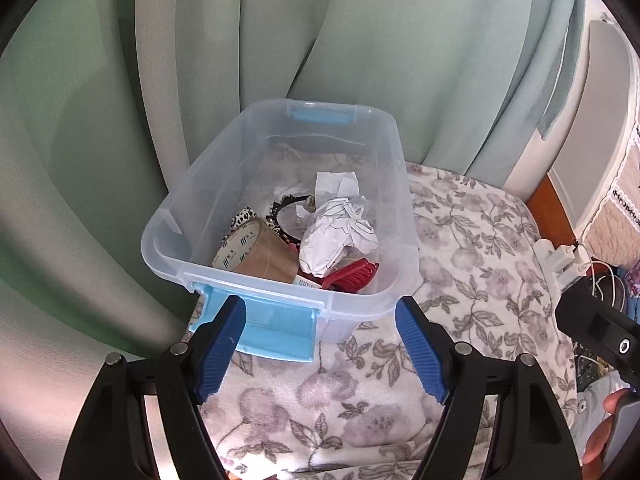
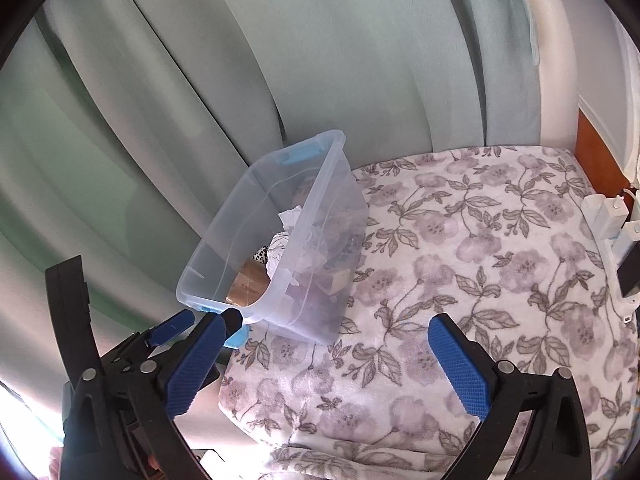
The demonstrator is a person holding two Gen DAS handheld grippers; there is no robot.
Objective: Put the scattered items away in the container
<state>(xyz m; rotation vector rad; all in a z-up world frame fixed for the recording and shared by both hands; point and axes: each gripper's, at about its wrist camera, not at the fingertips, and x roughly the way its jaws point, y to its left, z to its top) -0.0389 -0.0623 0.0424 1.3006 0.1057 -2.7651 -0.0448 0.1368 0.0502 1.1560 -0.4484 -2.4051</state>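
The clear plastic container with blue latches (image 1: 256,184) sits at the floral blanket's (image 1: 460,240) far left edge, holding crumpled white paper (image 1: 340,232) and a brown tape roll (image 1: 256,256). The container looks light and stiff, probably slick-walled, so the rim seems the best hold. The left gripper (image 1: 320,344) and right gripper (image 2: 328,364) both stand spread, empty.

The storage bin (image 1: 362,236) stands on the blanket (image 1: 472,248), directly in front of the curtain (image 1: 280,32). In the bin, the tape roll (image 1: 256,254) lies left of the crumpled paper (image 1: 338,232); the headband (image 1: 286,210) lies behind both, and the comb (image 1: 352,276) in front of the paper.
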